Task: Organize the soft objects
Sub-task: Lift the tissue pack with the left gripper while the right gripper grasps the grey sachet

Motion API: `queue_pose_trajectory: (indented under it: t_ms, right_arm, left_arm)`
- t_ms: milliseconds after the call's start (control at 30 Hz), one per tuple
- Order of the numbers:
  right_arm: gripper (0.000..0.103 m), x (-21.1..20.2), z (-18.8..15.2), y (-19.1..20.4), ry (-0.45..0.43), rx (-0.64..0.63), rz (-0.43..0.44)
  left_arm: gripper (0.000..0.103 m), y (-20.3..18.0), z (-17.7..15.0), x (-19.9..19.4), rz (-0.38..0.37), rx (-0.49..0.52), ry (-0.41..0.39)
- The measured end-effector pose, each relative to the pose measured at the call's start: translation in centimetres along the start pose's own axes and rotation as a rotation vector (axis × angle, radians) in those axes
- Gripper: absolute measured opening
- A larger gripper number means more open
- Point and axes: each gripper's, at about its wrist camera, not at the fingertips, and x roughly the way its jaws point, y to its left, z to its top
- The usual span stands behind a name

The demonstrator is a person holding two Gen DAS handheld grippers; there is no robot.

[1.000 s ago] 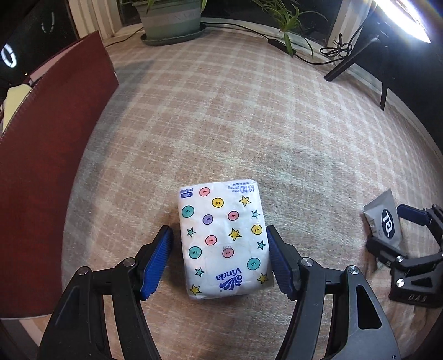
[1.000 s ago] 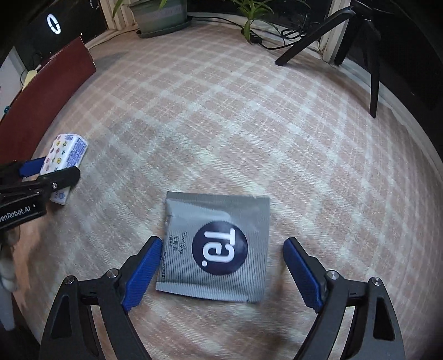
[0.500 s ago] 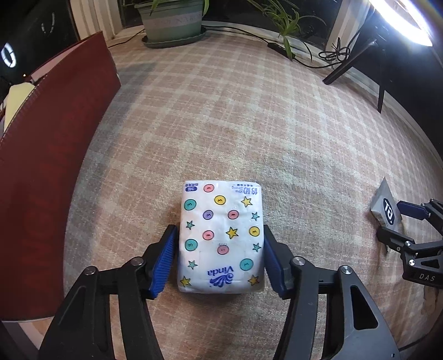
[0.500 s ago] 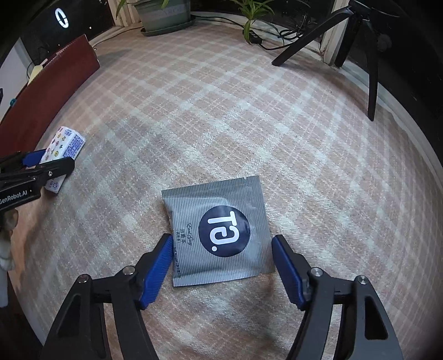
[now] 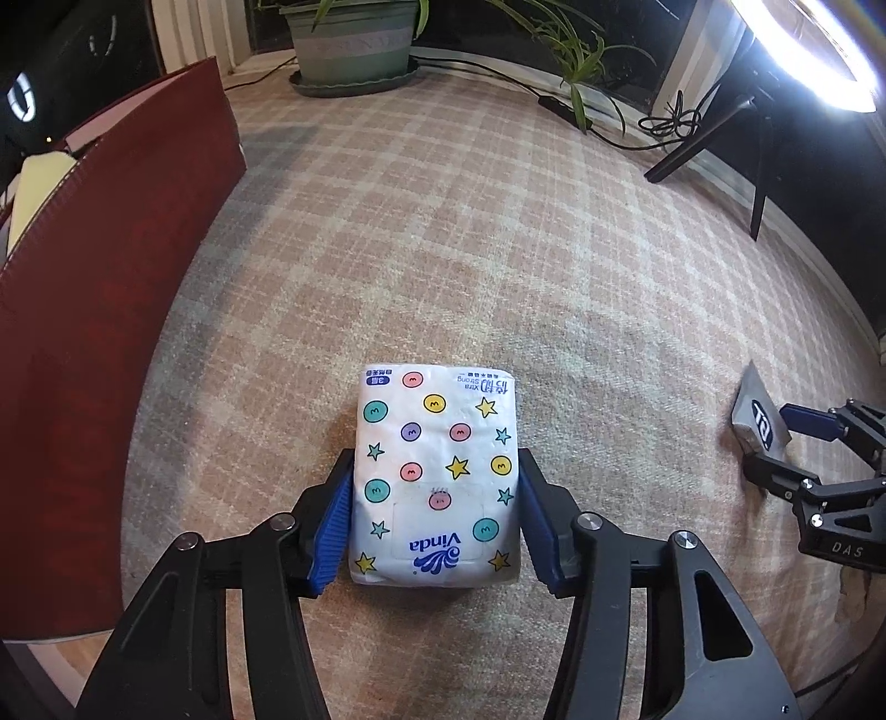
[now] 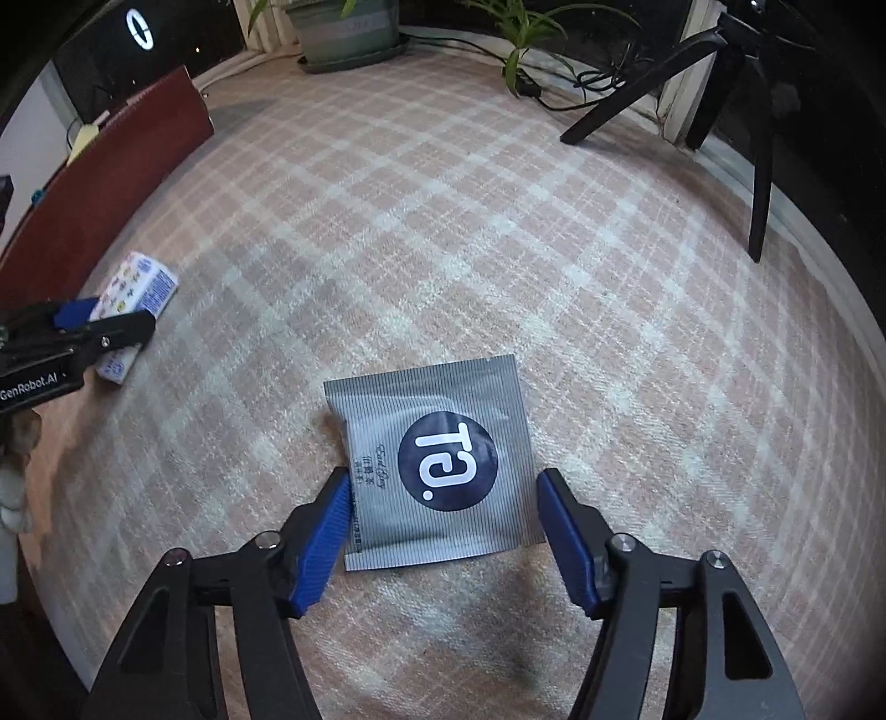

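A white Vinda tissue pack (image 5: pixel 436 476) with coloured dots and stars lies on the plaid cloth. My left gripper (image 5: pixel 434 498) is shut on it, both blue pads pressed to its long sides. The pack also shows in the right wrist view (image 6: pixel 135 310), with the left gripper (image 6: pixel 94 327) on it. A flat grey sachet (image 6: pixel 432 459) with a dark round logo lies between the pads of my right gripper (image 6: pixel 443 515). The pads touch its left and right edges. In the left wrist view the sachet (image 5: pixel 758 415) stands tilted in the right gripper (image 5: pixel 786 443).
A dark red box wall (image 5: pixel 111 310) rises along the left side. A potted plant (image 5: pixel 354 50) stands at the far edge, with cables and a black tripod leg (image 5: pixel 764 177) at the right. The plaid cloth (image 5: pixel 498 249) stretches ahead.
Both grippers have closed in from wide open: the left one onto the tissue pack's sides, the right one onto the sachet's edges. The sachet has turned slightly.
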Motion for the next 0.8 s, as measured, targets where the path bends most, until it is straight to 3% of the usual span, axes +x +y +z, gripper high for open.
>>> queue_pose_trajectory:
  t_ms: [100,800]
  right_arm:
    - [0.053,-0.76,-0.11,-0.2,-0.022,0.009,0.024]
    - [0.051,-1.03,0.5,-1.01,-0.029,0.041,0.082]
  left_arm:
    - [0.052,0.07,-0.14,-0.09,-0.009,-0.005,-0.004]
    - [0.052,0.23,-0.2,-0.64,-0.03,-0.023,-0.018]
